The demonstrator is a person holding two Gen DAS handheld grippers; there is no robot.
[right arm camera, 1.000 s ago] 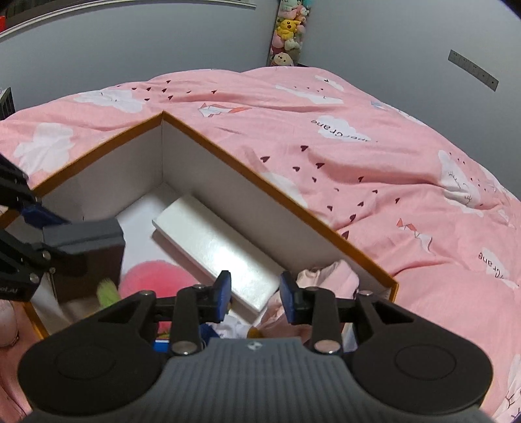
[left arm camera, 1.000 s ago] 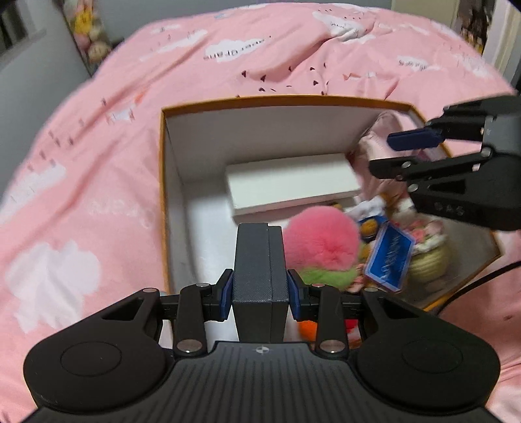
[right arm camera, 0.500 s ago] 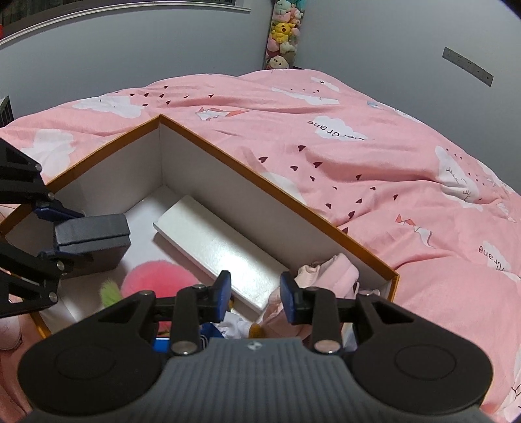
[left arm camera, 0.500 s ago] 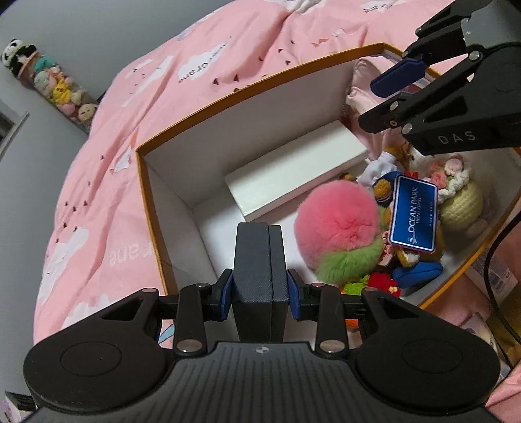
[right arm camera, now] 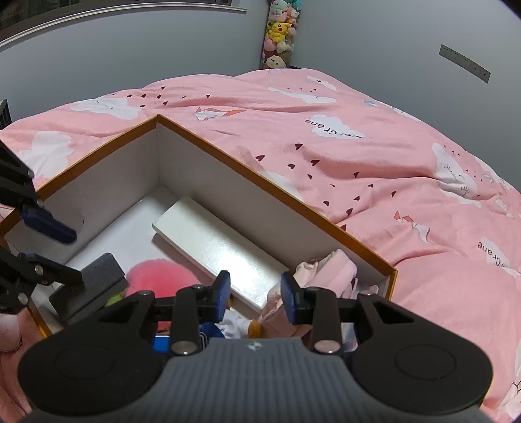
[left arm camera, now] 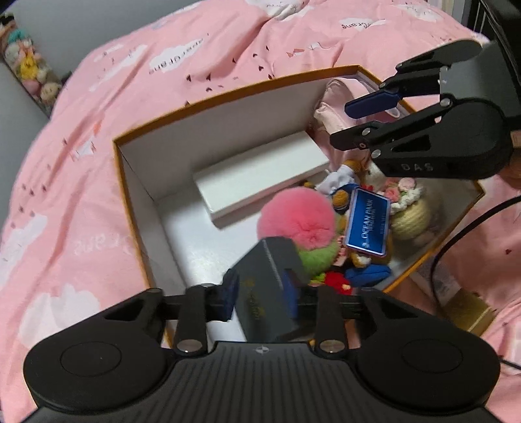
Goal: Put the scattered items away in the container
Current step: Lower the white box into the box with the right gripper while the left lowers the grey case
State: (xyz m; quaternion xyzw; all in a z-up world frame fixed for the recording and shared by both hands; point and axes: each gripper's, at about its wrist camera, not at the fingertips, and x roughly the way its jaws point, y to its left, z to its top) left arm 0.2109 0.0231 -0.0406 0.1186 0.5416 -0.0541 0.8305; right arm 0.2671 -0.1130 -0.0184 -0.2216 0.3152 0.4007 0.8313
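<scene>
An orange-rimmed white container (left arm camera: pixel 228 94) (right arm camera: pixel 260 175) sits on the pink bed. Over its near left corner, my left gripper (left arm camera: pixel 259 296) (right arm camera: pixel 73 257) is closing its jaws. The dark grey box (left arm camera: pixel 270 286) (right arm camera: pixel 88 289) tilts just past the fingertips, free of the pads and leaning on a pink pom-pom (left arm camera: pixel 296 218) (right arm camera: pixel 156 276). My right gripper (right arm camera: pixel 255 293) (left arm camera: pixel 342 125) hangs open and holds nothing above the container's other end, over a pink cloth (right arm camera: pixel 329 270).
Inside lie a long white box (left arm camera: pixel 260 175) (right arm camera: pixel 215 247), a blue tag (left arm camera: pixel 368 224), a crocheted pot (left arm camera: pixel 407 214) and small plush toys. A black cable (left arm camera: pixel 456 234) runs beside the container. Pink bedding (right arm camera: pixel 358 156) surrounds it; plush toys (right arm camera: pixel 280 29) hang by the wall.
The dark grey box, held upright between my left jaws before, has tipped sideways and dropped out onto the pom-pom. My left hand rolled a little. The right gripper kept still.
</scene>
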